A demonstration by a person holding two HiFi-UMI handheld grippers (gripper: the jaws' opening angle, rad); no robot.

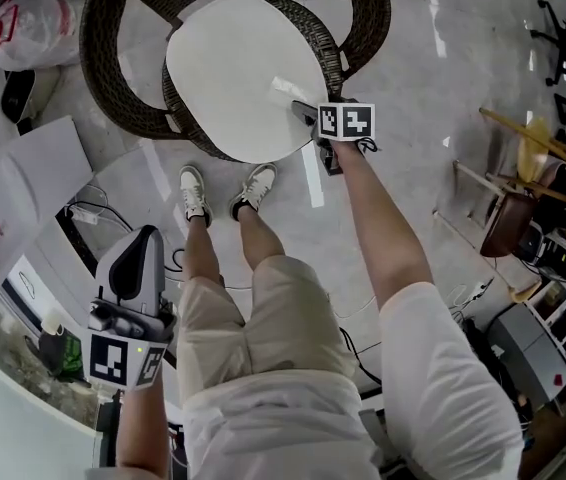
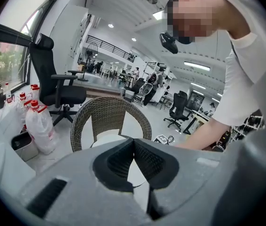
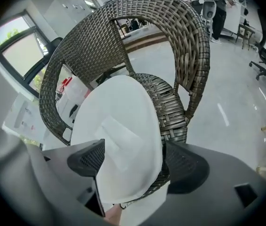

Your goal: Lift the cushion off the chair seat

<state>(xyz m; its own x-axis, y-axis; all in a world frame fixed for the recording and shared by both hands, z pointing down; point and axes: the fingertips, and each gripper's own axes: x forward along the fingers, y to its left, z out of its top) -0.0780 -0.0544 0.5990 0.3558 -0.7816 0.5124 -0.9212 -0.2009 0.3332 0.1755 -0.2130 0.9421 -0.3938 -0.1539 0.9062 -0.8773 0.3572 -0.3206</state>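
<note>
A white cushion (image 1: 238, 73) lies on the seat of a round brown wicker chair (image 1: 353, 18). My right gripper (image 1: 315, 133) is at the cushion's front right edge, pointing steeply down. In the right gripper view its jaws (image 3: 135, 161) stand open astride the cushion (image 3: 123, 135) and the woven seat rim (image 3: 170, 112): one pad is over the cushion top, the other outside the rim. My left gripper (image 1: 141, 240) hangs low at the person's left side, far from the chair. Its tips (image 2: 134, 147) meet, holding nothing. The chair (image 2: 109, 112) shows beyond them.
The person's feet (image 1: 223, 193) stand just in front of the chair. Plastic bags (image 1: 23, 23) lie at the upper left, with a white board (image 1: 13, 198) and floor cables (image 1: 93, 213) to the left. Wooden furniture (image 1: 523, 188) stands at the right. An office chair (image 2: 58, 88) and bottles (image 2: 39, 124) stand by the window.
</note>
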